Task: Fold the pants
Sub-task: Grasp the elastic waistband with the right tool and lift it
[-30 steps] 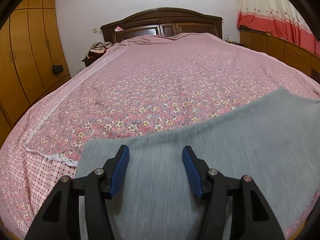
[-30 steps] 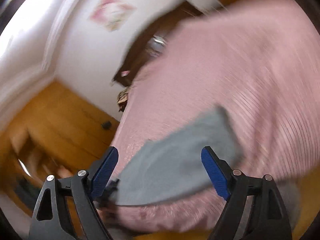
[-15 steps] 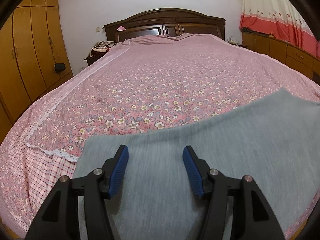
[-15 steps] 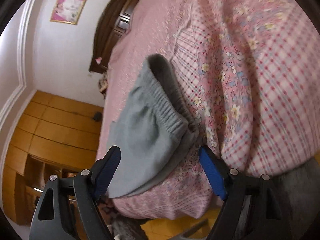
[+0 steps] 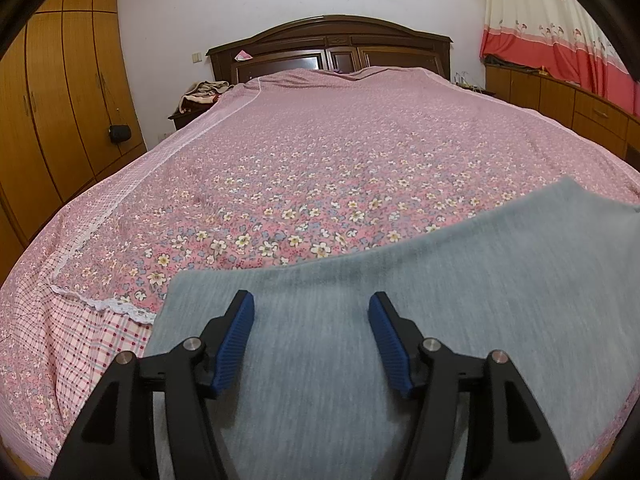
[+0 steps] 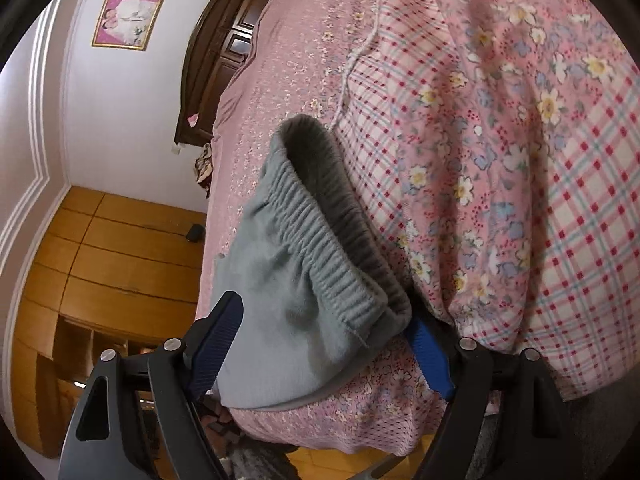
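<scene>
Grey pants (image 5: 440, 312) lie flat near the foot of a bed with a pink floral cover (image 5: 340, 160). My left gripper (image 5: 311, 304) is open and hovers just over the grey cloth, holding nothing. In the right wrist view the pants' elastic waistband (image 6: 320, 240) sits at the bed's edge. My right gripper (image 6: 326, 326) is open, its jaws standing on either side of the waistband corner; the right blue pad (image 6: 430, 354) is partly hidden under the cloth.
A dark wooden headboard (image 5: 332, 48) stands at the far end. Wooden wardrobes (image 5: 60, 100) line the left wall. Low cabinets (image 5: 560, 96) and a red and cream curtain (image 5: 552, 24) are on the right. A checked sheet (image 6: 520, 200) hangs over the bed's edge.
My right gripper has swung from a blurred far view down to the bed's edge and closed in on the waistband corner. My left gripper has hardly moved.
</scene>
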